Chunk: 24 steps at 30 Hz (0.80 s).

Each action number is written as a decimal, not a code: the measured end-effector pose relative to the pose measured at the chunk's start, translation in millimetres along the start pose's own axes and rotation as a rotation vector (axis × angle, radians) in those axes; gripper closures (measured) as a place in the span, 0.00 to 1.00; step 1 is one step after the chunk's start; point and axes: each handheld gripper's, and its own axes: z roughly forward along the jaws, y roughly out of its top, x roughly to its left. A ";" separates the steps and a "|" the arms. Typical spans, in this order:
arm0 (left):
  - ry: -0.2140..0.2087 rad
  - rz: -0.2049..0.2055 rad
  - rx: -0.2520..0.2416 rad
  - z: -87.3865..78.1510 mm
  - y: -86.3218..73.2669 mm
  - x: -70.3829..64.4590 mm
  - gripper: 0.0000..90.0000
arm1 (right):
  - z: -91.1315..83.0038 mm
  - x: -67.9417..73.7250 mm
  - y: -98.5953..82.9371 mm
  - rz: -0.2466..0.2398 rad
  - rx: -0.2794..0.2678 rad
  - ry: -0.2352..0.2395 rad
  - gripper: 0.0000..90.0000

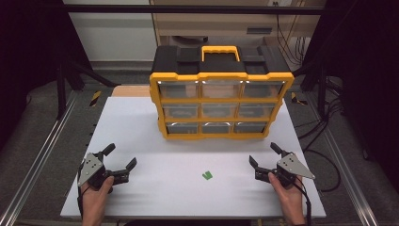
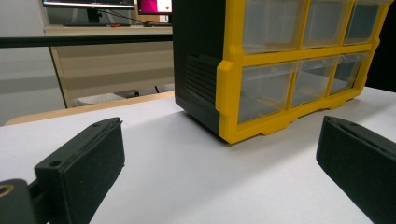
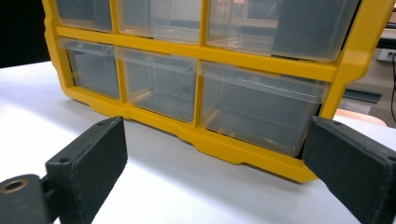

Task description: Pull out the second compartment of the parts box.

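Your left gripper (image 1: 122,157) rests low over the near left part of the white table (image 1: 141,127), its 2 black jaws spread wide with nothing between them, and your left hand (image 1: 96,195) wraps the body from below. Your right gripper (image 1: 265,155) sits at the near right, jaws just as wide and equally empty, held by your right hand (image 1: 287,193). Between the 2 tools, a little nearer the right one, a small green piece (image 1: 207,175) lies flat on the table, well apart from both. Beyond it, at the far middle of the table, stands the yellow and black drawer organizer (image 1: 221,101), upright, with 9 clear drawers in 3 rows of 3 and a yellow handle (image 1: 220,49) on top. In the left gripper view you face its left front corner and black side wall; in the right gripper view the bottom right drawer (image 3: 261,112) stands just ahead of your jaws, closed like its neighbours.
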 end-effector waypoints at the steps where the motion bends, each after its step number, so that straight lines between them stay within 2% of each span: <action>1: 0.002 -0.001 0.001 0.2 -0.3 0.1 0.01 | 0.1 0.5 -0.2 0.003 0.001 -0.003 0.07; 10: 0.001 0.011 0.012 2.2 -0.9 -0.7 0.01 | 3.8 5.3 -0.6 -0.037 0.038 -0.026 0.05; 11: 0.001 0.014 0.013 2.3 -0.9 -0.8 0.01 | 4.7 9.2 1.9 -0.079 0.058 -0.047 0.05; 12: 0.002 0.015 0.014 2.3 -1.0 -0.7 0.01 | 5.8 10.6 3.1 -0.096 0.064 -0.049 0.05; 13: 0.002 0.017 0.018 2.4 -1.3 -0.4 0.01 | 7.5 13.8 6.1 -0.120 0.097 -0.065 0.05; 15: 0.007 0.023 0.023 2.5 -1.8 0.4 0.01 | 11.4 18.9 11.5 -0.183 0.123 -0.081 0.06; 16: 0.009 0.023 0.022 2.5 -1.9 0.7 0.01 | 11.4 18.9 11.5 -0.183 0.123 -0.081 0.06; 17: 0.012 0.024 0.022 2.1 -1.7 1.1 0.01 | 15.3 25.0 18.8 -0.248 0.160 -0.105 0.07; 18: 0.012 0.024 0.022 2.1 -1.7 1.1 0.01 | 16.8 27.4 21.8 -0.271 0.173 -0.120 0.07; 21: 0.012 0.025 0.024 2.4 -1.9 1.5 0.01 | 22.4 32.6 34.9 -0.386 0.215 -0.157 0.08; 22: 0.012 0.025 0.024 2.4 -1.9 1.5 0.01 | 22.4 32.6 34.9 -0.386 0.215 -0.157 0.08; 23: 0.013 0.025 0.025 2.7 -2.0 1.5 0.01 | 26.7 34.9 44.7 -0.451 0.233 -0.177 0.09; 24: 0.013 0.025 0.025 2.7 -2.0 1.5 0.01 | 28.2 35.1 48.0 -0.478 0.237 -0.181 0.09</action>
